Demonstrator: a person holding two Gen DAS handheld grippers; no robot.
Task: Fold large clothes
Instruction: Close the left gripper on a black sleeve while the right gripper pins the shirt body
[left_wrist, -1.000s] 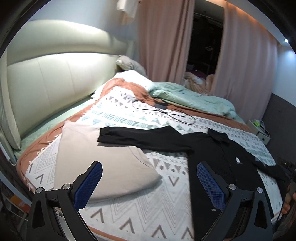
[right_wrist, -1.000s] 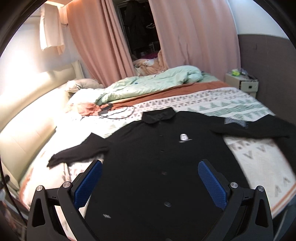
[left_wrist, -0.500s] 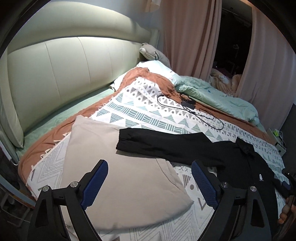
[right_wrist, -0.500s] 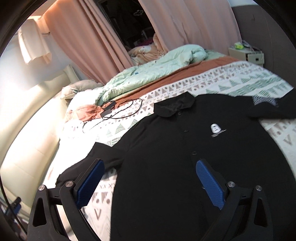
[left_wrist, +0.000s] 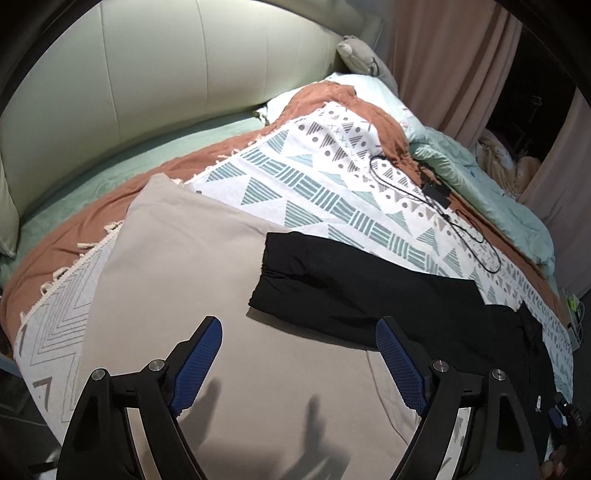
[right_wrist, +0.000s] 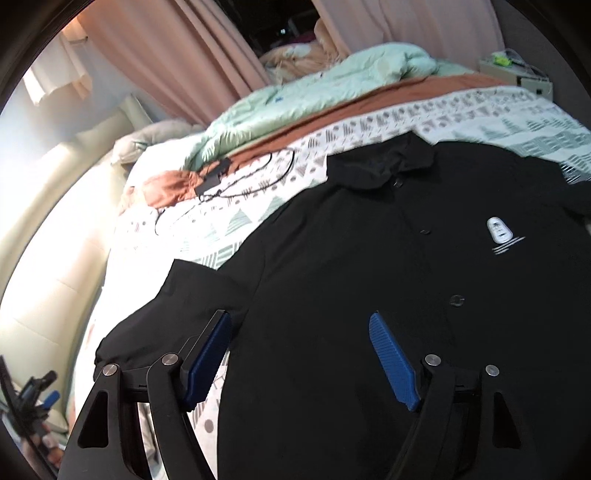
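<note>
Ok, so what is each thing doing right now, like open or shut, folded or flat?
Left gripper: open, empty.
Right gripper: open, empty.
Black shirt: spread flat, unfolded, buttoned.
Sleeve: stretched out, cuff on the beige cloth.
Beige cloth: lying flat.
Quilt: rumpled.
Cable: loose, looped.

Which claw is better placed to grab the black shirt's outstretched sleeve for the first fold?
Left, probably. The left claw is open just short of the black sleeve's cuff, which lies on the beige garment. The right claw is open over the shirt body.
</note>
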